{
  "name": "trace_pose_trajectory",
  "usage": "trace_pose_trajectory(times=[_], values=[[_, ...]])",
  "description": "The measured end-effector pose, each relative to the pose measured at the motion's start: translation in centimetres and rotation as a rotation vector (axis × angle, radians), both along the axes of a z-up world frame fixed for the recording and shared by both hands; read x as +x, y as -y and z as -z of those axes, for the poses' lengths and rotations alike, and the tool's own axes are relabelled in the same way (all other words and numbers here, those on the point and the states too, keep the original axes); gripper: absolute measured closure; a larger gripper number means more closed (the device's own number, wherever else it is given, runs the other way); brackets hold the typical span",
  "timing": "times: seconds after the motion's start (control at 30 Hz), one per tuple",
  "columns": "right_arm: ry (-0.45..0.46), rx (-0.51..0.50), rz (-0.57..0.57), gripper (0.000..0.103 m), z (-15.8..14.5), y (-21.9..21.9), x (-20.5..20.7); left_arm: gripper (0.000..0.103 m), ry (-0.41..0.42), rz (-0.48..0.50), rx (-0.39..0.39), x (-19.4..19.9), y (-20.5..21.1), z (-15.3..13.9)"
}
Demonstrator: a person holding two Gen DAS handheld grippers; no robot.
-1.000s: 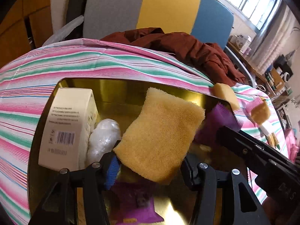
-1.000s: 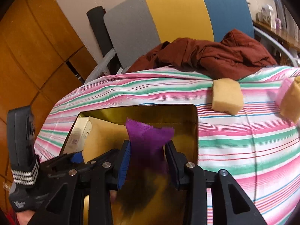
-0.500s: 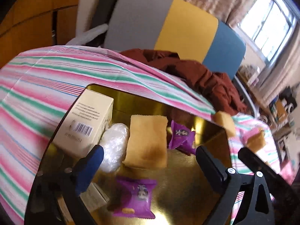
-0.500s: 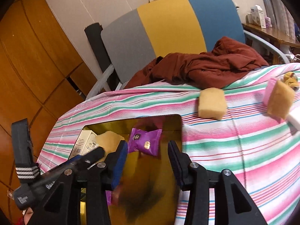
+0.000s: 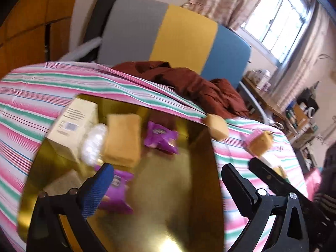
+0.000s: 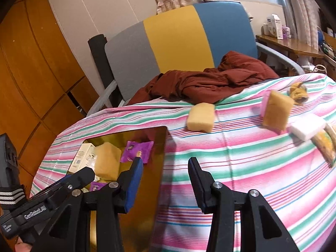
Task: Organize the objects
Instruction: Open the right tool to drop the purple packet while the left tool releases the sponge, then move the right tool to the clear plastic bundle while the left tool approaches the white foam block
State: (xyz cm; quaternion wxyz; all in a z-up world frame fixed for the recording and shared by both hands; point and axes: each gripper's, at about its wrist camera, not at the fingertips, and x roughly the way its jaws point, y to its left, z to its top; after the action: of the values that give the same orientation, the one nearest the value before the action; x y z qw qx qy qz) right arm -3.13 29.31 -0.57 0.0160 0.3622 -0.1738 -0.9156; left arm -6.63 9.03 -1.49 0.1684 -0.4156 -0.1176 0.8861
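3 sponges, 2 purple sachets, 1 carton, 1 tray.

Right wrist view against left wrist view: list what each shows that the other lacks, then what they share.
Only the right wrist view shows the white block, the yellow packets beside it at the cloth's right edge and the brownish wrapper farther back. Only the left wrist view shows the white wrapped bundle in the tray. Both show the gold tray, cream box, sponge in the tray, purple packets, the sponge on the cloth and brown garment.
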Motion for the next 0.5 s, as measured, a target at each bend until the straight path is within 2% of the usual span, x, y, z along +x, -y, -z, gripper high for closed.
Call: trace_pose_trajectory(times=[0.13, 0.5], values=[[0.007, 0.004, 0.029, 0.058, 0.3, -1.6, 1.5, 0.000, 0.001, 0.036, 0.004, 1.2, -1.8, -0.2], [0.052, -0.022, 0.139, 0.058, 2.5, -6.5, 5.5, 0.000, -0.013, 0.186, -0.065, 5.1, -7.8, -0.3]])
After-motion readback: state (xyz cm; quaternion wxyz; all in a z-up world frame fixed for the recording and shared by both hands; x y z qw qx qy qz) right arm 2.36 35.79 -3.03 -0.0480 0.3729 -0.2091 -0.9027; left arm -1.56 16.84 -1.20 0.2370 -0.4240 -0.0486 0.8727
